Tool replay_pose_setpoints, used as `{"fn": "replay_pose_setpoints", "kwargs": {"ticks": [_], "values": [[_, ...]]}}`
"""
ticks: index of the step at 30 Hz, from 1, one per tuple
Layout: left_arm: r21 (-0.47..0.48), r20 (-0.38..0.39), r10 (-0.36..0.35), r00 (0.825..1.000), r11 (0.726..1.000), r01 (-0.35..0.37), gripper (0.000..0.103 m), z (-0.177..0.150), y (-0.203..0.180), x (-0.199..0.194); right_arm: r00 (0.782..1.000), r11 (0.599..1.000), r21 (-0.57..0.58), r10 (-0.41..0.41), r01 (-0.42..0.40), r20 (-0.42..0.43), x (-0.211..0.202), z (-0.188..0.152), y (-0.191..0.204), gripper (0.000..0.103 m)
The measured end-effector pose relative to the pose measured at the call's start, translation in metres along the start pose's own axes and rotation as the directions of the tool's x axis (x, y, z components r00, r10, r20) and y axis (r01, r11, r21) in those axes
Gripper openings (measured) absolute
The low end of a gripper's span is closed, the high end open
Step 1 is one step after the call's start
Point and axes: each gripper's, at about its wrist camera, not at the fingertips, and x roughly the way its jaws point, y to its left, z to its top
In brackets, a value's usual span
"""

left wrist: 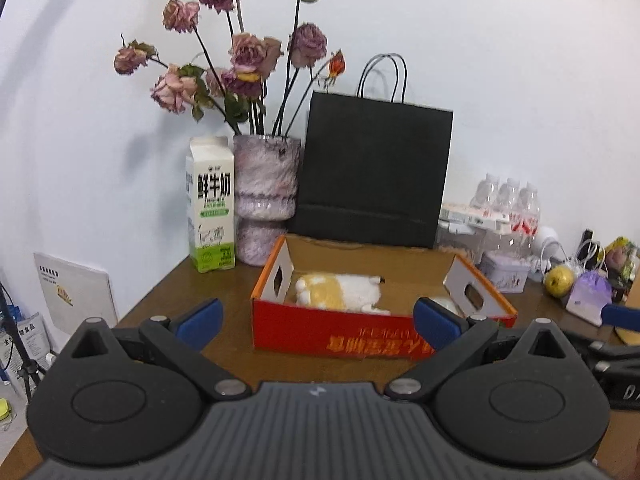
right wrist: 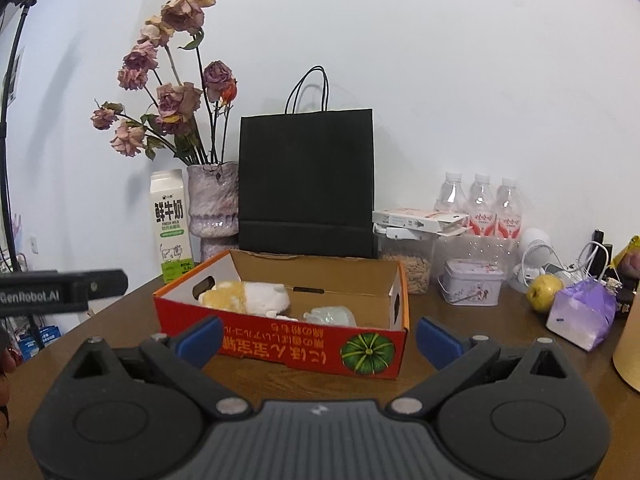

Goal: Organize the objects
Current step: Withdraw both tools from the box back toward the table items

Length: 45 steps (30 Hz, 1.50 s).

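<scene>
I hold both grippers low over the brown table (right wrist: 472, 332), each aimed at the red cardboard box (right wrist: 288, 344). My left gripper (left wrist: 318, 326) has its blue-padded fingers spread wide with nothing between them, and my right gripper (right wrist: 319, 338) is the same: wide apart, empty.

The box sits open in the middle of the table, just ahead of both grippers. Its front wall carries orange printing that reads upside down from the right wrist view, next to a picture of a green pumpkin (right wrist: 368, 354); I cannot make out the characters. Inside, a yellow and white plush toy (right wrist: 246, 298) lies at the left end, and a pale wrapped item (right wrist: 330, 316) lies beside it toward the right.

Behind the box stands a black paper bag (right wrist: 306, 184). Left of the bag is a mottled pink vase (right wrist: 212, 210) of dried roses (right wrist: 176, 96), then a milk carton (right wrist: 170, 228) marked "鲜牛奶" and "FRESH MILK".

To the right I see three water bottles (right wrist: 482, 208) with red labels, a lilac tin (right wrist: 472, 282), a yellow-green fruit (right wrist: 544, 286) and a purple pouch (right wrist: 582, 308). The body of my other gripper at the left edge reads "GenRobot.AI".
</scene>
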Motion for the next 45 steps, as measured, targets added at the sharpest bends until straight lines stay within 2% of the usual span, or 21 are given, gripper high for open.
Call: {"fn": "replay_pose_setpoints", "kwargs": {"ticks": [12, 24, 35, 45], "values": [[0.042, 0.014, -0.032, 0.999, 0.999, 0.032, 0.103, -0.027, 0.003, -0.033, 1.0, 1.0, -0.01, -0.012, 0.012, 0.028, -0.036, -0.018, 0.007, 0.103], [0.08, -0.005, -0.083, 0.996, 0.993, 0.084, 0.103, -0.052, 0.012, -0.053, 0.999, 1.0, -0.021, -0.024, 0.023, -0.037, -0.061, -0.048, 0.012, 0.103], [0.036, -0.063, -0.112, 0.992, 0.993, 0.115, 0.103, -0.074, 0.031, -0.056, 0.994, 0.999, -0.01, -0.052, 0.052, -0.1, -0.082, -0.075, 0.008, 0.103], [0.02, -0.071, -0.102, 0.992, 0.994, 0.104, 0.103, -0.084, 0.037, -0.062, 0.986, 0.999, 0.003, -0.053, 0.054, -0.157, -0.094, -0.092, -0.003, 0.103]]}}
